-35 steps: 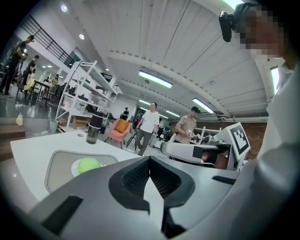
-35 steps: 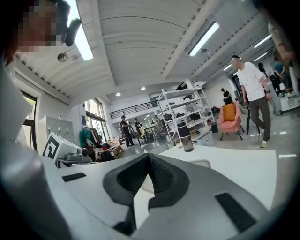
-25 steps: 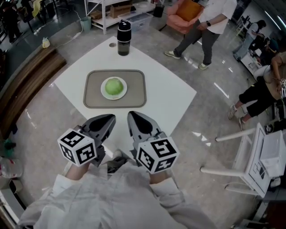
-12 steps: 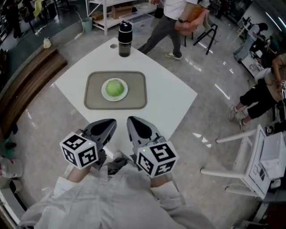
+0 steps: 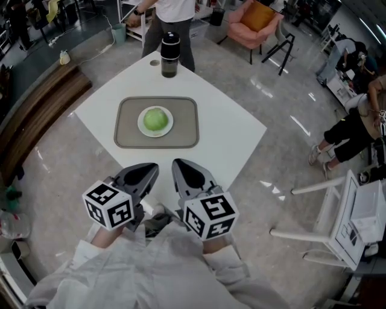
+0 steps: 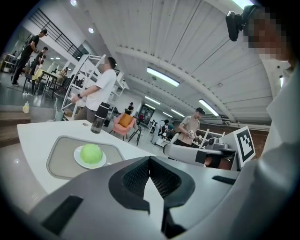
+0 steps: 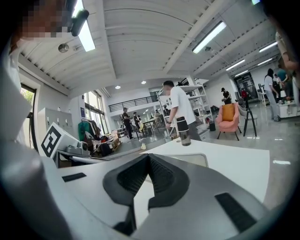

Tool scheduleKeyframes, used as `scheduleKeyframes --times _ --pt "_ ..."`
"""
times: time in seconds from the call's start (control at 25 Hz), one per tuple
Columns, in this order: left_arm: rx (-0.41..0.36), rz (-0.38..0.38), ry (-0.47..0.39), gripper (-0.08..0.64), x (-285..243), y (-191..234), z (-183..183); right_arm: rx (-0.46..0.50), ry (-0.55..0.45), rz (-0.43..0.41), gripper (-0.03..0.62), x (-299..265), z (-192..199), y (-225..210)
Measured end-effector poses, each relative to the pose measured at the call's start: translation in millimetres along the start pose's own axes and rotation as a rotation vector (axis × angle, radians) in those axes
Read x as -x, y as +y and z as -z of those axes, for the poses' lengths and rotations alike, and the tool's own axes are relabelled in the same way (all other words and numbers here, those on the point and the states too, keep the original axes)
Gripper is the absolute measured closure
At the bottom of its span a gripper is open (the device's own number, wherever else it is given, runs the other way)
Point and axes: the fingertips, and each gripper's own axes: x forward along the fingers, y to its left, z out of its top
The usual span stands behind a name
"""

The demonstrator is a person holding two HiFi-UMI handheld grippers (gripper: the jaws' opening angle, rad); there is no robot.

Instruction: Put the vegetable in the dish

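Observation:
A round green vegetable [image 5: 155, 119] rests on a small white dish [image 5: 140, 126], which sits on a grey tray [image 5: 183, 133] in the middle of the white table [image 5: 232, 130]. The left gripper view shows the vegetable [image 6: 91, 153] and the dish [image 6: 79, 161] to the left, well ahead of the jaws. My left gripper [image 5: 151, 168] and right gripper [image 5: 179, 164] hover side by side over the table's near corner, short of the tray. On both grippers [image 6: 150, 159] [image 7: 149, 157] the jaws meet at the tips and hold nothing.
A black bottle [image 5: 169, 55] stands at the table's far corner, beyond the tray. A person [image 5: 172, 15] walks just behind it. More people, a pink armchair [image 5: 256, 21] and a white frame [image 5: 325, 223] stand on the floor around.
The person in the background has walked from right to left and is now behind the bottle. Both grippers have stayed where they were.

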Motion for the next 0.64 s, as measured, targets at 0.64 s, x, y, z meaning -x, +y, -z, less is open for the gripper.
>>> scheduleKeyframes --times 0.64 --pt "-0.006 -0.011 0.02 0.551 5 1 9 0.015 0.037 -0.028 0.578 0 11 10"
